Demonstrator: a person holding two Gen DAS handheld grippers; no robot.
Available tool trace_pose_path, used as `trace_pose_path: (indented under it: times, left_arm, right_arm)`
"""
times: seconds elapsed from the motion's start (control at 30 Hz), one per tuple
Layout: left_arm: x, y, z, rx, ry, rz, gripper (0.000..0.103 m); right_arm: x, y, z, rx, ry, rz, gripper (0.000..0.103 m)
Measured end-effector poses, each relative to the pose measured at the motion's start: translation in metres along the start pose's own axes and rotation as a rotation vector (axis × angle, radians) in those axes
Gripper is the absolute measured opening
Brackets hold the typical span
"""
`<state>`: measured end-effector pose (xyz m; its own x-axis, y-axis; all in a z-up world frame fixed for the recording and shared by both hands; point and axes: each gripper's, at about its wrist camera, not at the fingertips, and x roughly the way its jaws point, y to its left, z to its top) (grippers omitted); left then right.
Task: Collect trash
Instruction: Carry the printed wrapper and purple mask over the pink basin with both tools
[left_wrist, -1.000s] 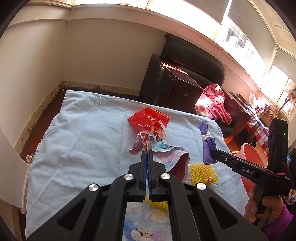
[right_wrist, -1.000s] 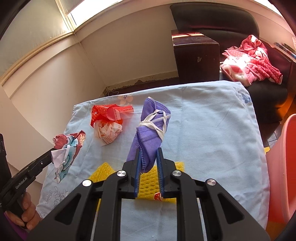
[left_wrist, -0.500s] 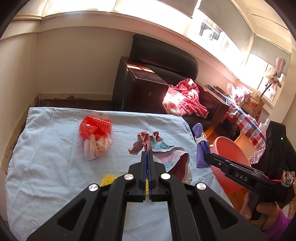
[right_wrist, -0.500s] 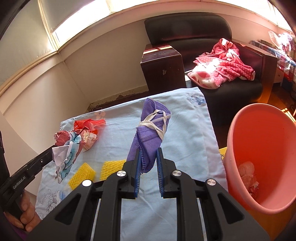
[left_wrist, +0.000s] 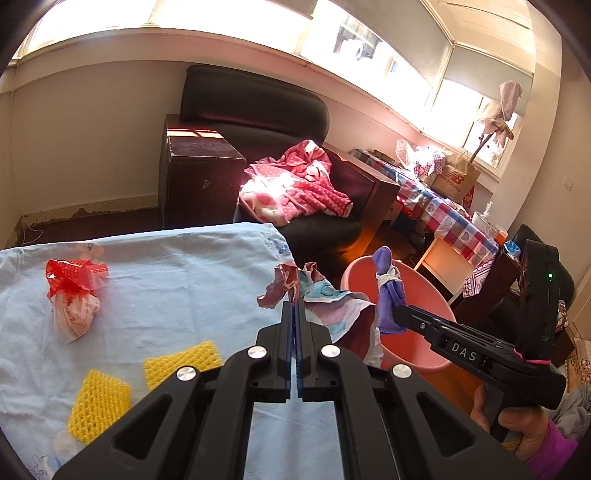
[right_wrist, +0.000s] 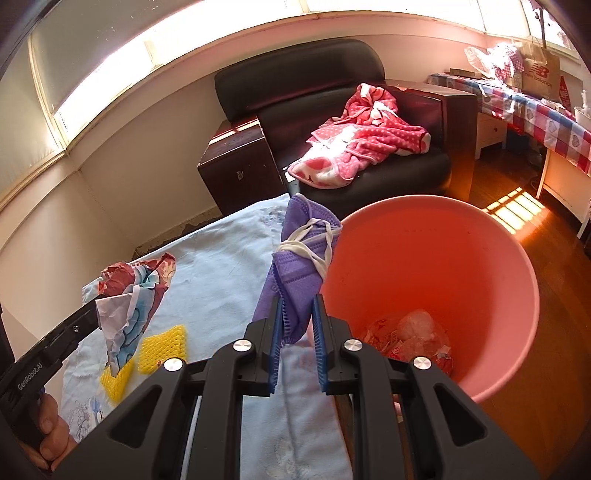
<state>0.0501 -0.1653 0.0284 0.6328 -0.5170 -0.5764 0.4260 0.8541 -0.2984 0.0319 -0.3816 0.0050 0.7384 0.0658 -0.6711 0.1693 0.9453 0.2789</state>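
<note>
My left gripper (left_wrist: 294, 308) is shut on a crumpled printed wrapper (left_wrist: 325, 299), held above the right edge of the blue-clothed table (left_wrist: 177, 273); the same wrapper (right_wrist: 129, 295) shows in the right wrist view. My right gripper (right_wrist: 296, 308) is shut on a purple face mask (right_wrist: 299, 258) with white straps, held at the left rim of the pink bin (right_wrist: 461, 258). From the left wrist view the mask (left_wrist: 388, 291) hangs over the bin (left_wrist: 417, 295). The bin holds crumpled trash (right_wrist: 410, 336) at its bottom.
On the table lie a red-and-white wrapper (left_wrist: 74, 291) and two yellow foam nets (left_wrist: 181, 362), (left_wrist: 99, 406). Behind stand a dark wooden cabinet (left_wrist: 199, 177) and a black armchair (right_wrist: 332, 110) with a pink blanket (right_wrist: 362, 136). A checked-cloth table (left_wrist: 443, 210) stands at the right.
Both grippers swung to the right with their loads, off the table's middle toward the pink bin. The mask now hangs at the bin's rim; the bin fills the right wrist view.
</note>
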Motion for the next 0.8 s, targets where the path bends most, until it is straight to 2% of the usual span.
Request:
trace_pose_path:
  times: [0.43,0.8]
  left_arm:
    - [0.04,-0.061,0.002,0.083,0.048,-0.107,0.001]
    - [0.066,-0.092,0.001,0.146,0.083,-0.139,0.001]
  right_arm:
    - [-0.021,-0.049,0.003,0.046,-0.043,-0.114,0.016]
    - [-0.013,-0.071,-0.001,0.089,-0.023,-0.148,0.016]
